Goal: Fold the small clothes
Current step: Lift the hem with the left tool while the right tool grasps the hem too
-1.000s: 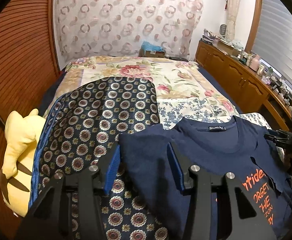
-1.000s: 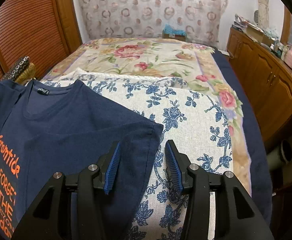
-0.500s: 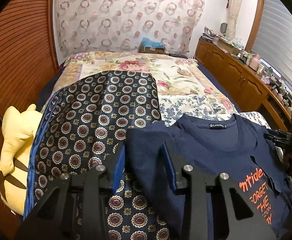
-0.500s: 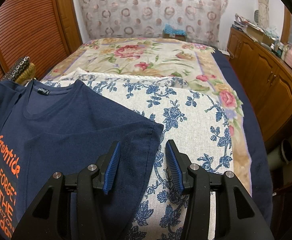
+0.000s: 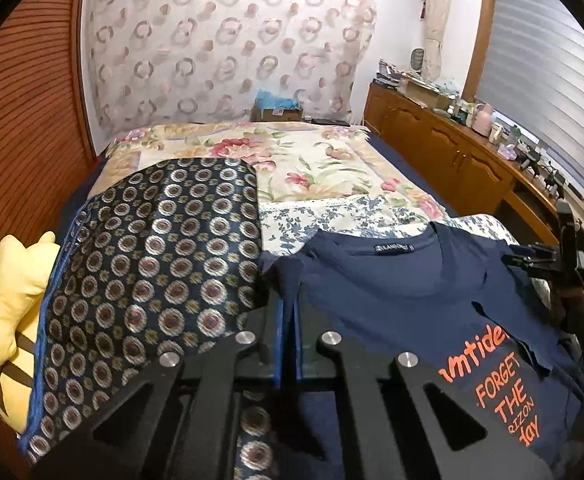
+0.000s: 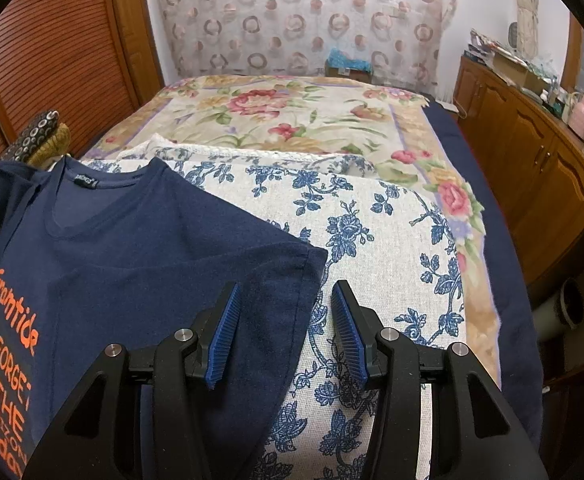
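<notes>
Navy T-shirt [image 6: 140,264] lies face up and mostly spread on the blue-flowered cloth [image 6: 375,240]; folding looks barely begun. Left gripper [image 5: 288,320] is pinched tight on the shirt's sleeve; right gripper [image 6: 282,330] hangs spread apart over the opposite sleeve edge, gripping nothing.

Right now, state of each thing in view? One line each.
left tool: shut on the T-shirt's left sleeve, fabric pinched between the pads
right tool: open, straddling the right sleeve's edge, nothing gripped
navy T-shirt: face up on the bed, unfolded, print showing
blue floral cloth: spread flat under the shirt
patterned dark cloth: draped beside the shirt
yellow plush: lying at the bed's edge
</notes>
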### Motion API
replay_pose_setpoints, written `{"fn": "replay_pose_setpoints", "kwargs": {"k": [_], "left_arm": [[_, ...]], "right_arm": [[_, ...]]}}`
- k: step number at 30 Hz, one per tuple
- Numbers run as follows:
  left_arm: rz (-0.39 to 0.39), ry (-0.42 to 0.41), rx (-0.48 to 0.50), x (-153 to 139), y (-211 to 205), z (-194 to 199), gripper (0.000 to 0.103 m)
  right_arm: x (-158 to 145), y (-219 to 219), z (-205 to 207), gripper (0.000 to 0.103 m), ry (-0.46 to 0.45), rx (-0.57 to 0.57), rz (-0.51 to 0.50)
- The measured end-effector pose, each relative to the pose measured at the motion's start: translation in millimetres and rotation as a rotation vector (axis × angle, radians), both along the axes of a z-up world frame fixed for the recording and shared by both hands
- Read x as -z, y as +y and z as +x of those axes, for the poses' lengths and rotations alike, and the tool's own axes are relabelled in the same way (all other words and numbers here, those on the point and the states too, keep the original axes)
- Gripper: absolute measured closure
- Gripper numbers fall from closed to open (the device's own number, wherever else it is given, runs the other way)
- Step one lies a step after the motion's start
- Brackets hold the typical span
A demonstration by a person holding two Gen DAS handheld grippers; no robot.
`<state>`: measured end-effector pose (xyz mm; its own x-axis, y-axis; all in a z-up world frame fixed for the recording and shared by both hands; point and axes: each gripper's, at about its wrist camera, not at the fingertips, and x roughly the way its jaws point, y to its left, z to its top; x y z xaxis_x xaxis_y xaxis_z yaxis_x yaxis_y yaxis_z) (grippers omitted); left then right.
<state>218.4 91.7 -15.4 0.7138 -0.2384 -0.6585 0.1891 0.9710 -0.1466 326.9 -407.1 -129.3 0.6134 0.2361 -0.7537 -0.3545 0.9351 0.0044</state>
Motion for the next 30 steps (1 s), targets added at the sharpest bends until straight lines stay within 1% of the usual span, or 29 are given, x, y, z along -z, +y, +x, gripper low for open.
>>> {"fn": "replay_pose_setpoints", "kwargs": {"k": [5,7,9,11,14,16,23,26,30], "left_arm": [[-0.023,-0.026,0.01,-2,-9,-15,0.103],[-0.03,-0.043,0.013,-6,-11,-22,0.103],[-0.032,-0.064,0.014,-11,-12,-32,0.103],[-0.043,-0.084,0.013,-16,-12,-41,0.103],[-0.052,-0.116,0.012,-26,-11,-60,0.103],[-0.051,-0.138,0.014,-33,-11,-73,0.103],[-0.046,-0.209,0.011,-49,-7,-121,0.103],[-0.043,-0.228,0.006,-51,-5,-142,0.103],[-0.045,-0.243,0.002,-49,-2,-167,0.103]], "right_arm": [[1,4,4,0.055,-0.004,-0.006,-0.006],[1,9,3,0.065,-0.005,-0.022,-0.011],[-1,18,-3,0.091,-0.012,-0.056,-0.032],[-6,25,-11,0.098,-0.037,-0.069,-0.048],[-26,26,-30,0.099,-0.102,-0.089,0.012],[-46,22,-49,0.1,-0.153,-0.101,0.061],[-95,22,-110,0.1,-0.279,-0.145,0.098],[-106,19,-137,0.1,-0.312,-0.155,0.108],[-111,15,-170,0.1,-0.339,-0.165,0.101]]}}
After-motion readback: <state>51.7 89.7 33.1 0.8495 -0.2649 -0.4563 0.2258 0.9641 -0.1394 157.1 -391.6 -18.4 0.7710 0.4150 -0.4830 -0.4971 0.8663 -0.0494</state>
